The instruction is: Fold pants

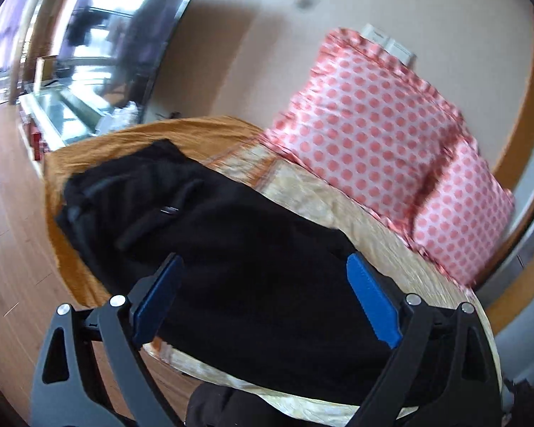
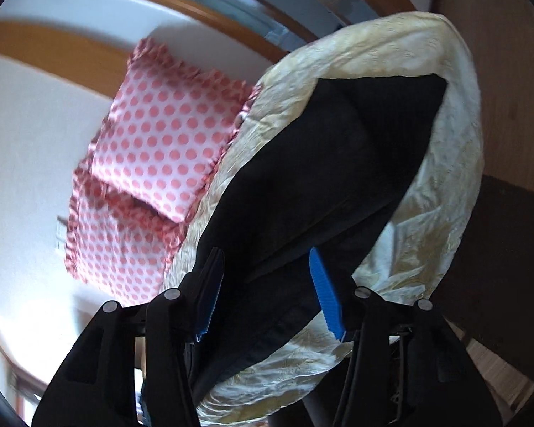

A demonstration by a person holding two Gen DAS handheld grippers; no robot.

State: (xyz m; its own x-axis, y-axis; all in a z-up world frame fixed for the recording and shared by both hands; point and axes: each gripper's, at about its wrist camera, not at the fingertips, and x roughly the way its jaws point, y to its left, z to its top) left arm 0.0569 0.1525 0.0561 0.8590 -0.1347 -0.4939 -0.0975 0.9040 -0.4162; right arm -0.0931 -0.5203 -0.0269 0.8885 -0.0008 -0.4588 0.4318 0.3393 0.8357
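Observation:
Black pants [image 1: 231, 245] lie spread along the bed, their rumpled waist end at the far left of the left wrist view. My left gripper [image 1: 265, 284] is open, its blue pads [image 1: 372, 302] wide apart just above the middle of the pants, holding nothing. In the right wrist view the pants [image 2: 338, 163] run away from me as a long dark strip on the cream cover. My right gripper [image 2: 265, 277] is open over the near end of the pants, blue pads [image 2: 325, 295] apart, nothing between them.
The bed has a cream patterned cover [image 2: 441, 220] and an orange sheet [image 1: 195, 131] at its far end. Two pink polka-dot pillows [image 1: 373, 124] lean on the wall, also in the right wrist view [image 2: 167, 135]. Wood floor [image 1: 7, 213] lies left of the bed.

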